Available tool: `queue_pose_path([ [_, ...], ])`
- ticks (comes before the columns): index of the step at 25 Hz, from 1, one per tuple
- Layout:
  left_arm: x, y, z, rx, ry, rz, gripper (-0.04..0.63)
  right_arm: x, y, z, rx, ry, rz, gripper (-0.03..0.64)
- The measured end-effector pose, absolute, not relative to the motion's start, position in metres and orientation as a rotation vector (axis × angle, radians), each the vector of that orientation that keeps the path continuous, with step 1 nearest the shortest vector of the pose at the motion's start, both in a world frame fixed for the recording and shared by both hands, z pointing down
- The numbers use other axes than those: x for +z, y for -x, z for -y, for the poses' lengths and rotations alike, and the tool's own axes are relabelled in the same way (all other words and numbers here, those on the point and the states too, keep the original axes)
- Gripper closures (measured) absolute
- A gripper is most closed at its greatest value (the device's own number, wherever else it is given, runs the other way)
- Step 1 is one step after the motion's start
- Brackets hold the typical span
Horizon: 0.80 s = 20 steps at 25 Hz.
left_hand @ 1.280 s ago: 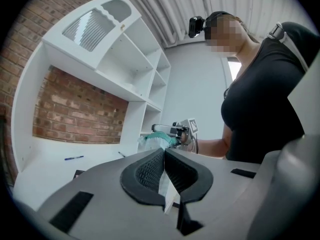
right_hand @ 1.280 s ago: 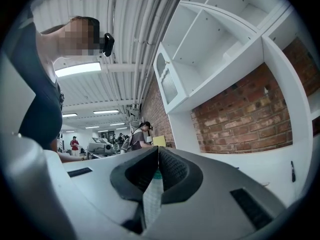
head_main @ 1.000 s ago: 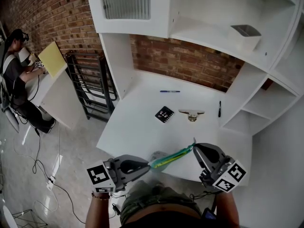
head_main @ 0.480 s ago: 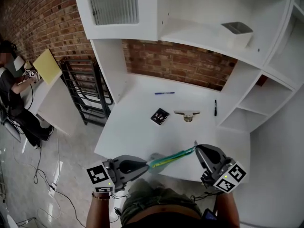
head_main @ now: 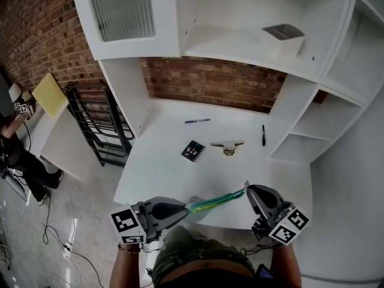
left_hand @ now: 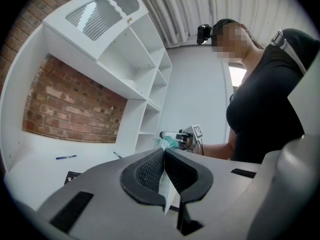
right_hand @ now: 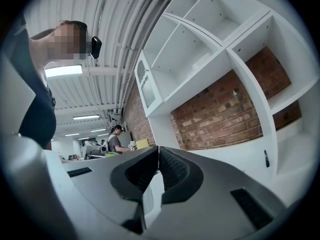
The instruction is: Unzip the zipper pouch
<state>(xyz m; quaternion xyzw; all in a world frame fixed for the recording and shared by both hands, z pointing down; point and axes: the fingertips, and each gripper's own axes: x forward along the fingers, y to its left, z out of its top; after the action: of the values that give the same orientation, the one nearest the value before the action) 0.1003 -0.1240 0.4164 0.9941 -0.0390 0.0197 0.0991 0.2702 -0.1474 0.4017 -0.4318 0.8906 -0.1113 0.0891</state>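
Observation:
A green zipper pouch hangs stretched in the air between my two grippers, just in front of the white desk's near edge. My left gripper is shut on its left end. A pale strip of the pouch shows between the closed left gripper jaws. My right gripper is shut on the pouch's right end, where a small tip sticks up. In the right gripper view the right gripper is closed with a pale piece of the pouch below the pads. I cannot see the zipper slider.
On the desk lie a blue pen, a black pen, a black patterned card and a metal clip. A grey bin sits on the upper shelf. A black rack stands left of the desk.
The head view has swung: desk, shelves and rack have slid left in the picture. Both grippers still hold the pouch stretched between them, at nearly the same spot in the view.

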Motion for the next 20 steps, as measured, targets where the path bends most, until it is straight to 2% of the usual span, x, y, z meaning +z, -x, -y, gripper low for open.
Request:
queue_pose_path([
  [9, 0.404, -0.117, 0.137, 0.04, -2.979, 0.09, 0.589, 0.411, -0.281, 0.144, -0.403, 1.288, -2.601, 0.604],
  [20, 0.421, -0.124, 0.22, 0.25, -3.033, 0.11, 0.589, 0.425, -0.305, 0.132, -0.443, 1.397, -2.542, 0.606],
])
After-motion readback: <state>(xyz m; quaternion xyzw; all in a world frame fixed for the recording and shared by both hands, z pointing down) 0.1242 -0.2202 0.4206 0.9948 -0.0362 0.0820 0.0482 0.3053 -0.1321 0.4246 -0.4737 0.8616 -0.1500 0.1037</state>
